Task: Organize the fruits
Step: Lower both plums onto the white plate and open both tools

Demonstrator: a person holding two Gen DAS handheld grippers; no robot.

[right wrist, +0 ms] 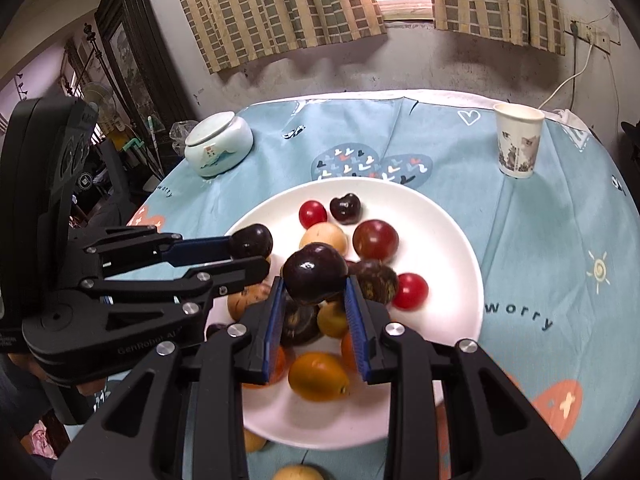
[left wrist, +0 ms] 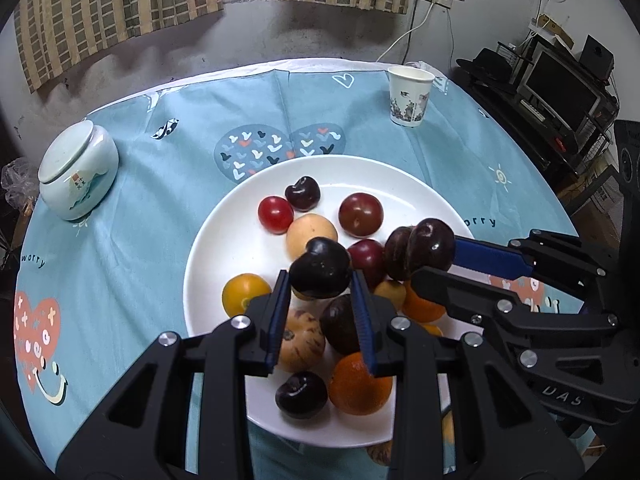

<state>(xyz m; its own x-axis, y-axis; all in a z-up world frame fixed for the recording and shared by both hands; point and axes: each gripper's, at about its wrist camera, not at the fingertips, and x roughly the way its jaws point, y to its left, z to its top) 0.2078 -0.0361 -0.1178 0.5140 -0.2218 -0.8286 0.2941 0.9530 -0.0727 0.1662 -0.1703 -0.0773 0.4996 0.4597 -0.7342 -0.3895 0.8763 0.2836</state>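
A white plate (left wrist: pixel 224 240) on the blue tablecloth holds several fruits: red tomatoes, dark cherries, a pale apricot, oranges and a yellow fruit. My left gripper (left wrist: pixel 320 280) is shut on a dark cherry (left wrist: pixel 320 268) and holds it above the plate. My right gripper (right wrist: pixel 314 284) is shut on another dark cherry (right wrist: pixel 314 274), also above the plate (right wrist: pixel 452 240). In the left wrist view the right gripper (left wrist: pixel 434 254) comes in from the right with its cherry (left wrist: pixel 434 242). In the right wrist view the left gripper (right wrist: pixel 250 250) comes in from the left with its cherry (right wrist: pixel 252 240).
A pale lidded ceramic jar (left wrist: pixel 78 172) stands at the table's far left, also in the right wrist view (right wrist: pixel 218 146). A paper cup (left wrist: pixel 409 96) stands at the far right (right wrist: pixel 518 144). Loose fruits lie off the plate's near edge (right wrist: pixel 296 472). A wall is behind the table.
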